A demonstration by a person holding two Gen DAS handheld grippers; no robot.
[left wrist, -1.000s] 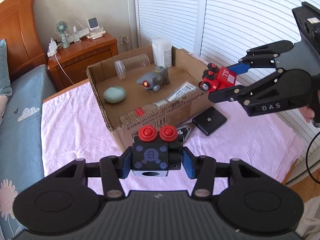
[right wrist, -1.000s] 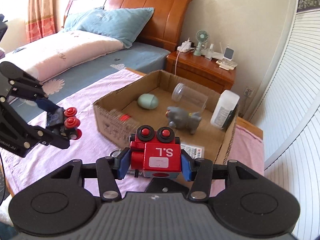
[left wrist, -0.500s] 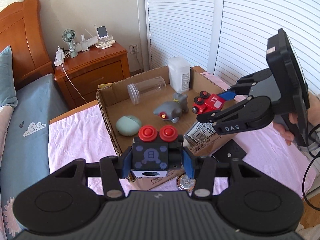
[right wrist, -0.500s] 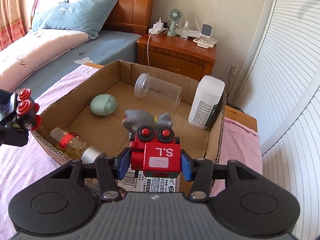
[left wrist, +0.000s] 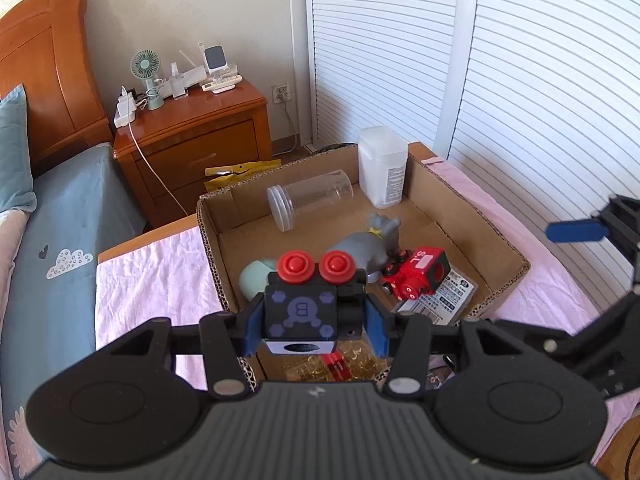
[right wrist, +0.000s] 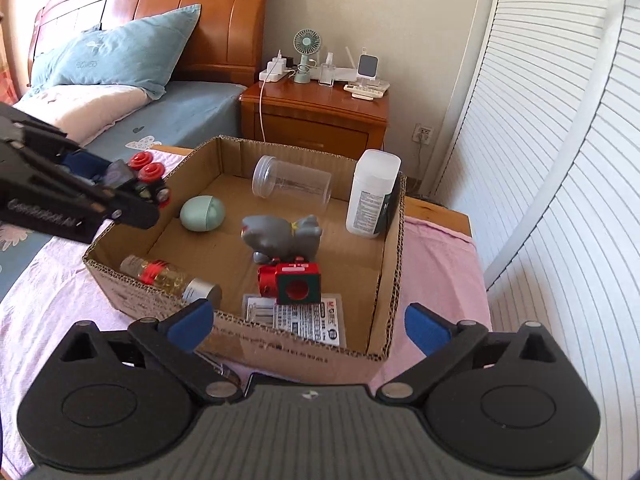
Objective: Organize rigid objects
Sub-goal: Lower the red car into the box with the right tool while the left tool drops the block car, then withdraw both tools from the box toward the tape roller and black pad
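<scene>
Cardboard box (right wrist: 392,240) sits on our pink cloth (right wrist: 60,300), and inside it lies the red toy train (right wrist: 290,285), near the front edge, touching the grey toy animal (right wrist: 282,236) and partly on a printed card (right wrist: 308,318). Our right gripper (right wrist: 310,322) hangs released just before the box's front wall, both blue pads spread wide with nothing between them. Our left gripper (left wrist: 314,320) is clenched on the black toy train (left wrist: 308,306), held above the box's left front corner. A white bottle (right wrist: 372,194) stands in the far right corner.
</scene>
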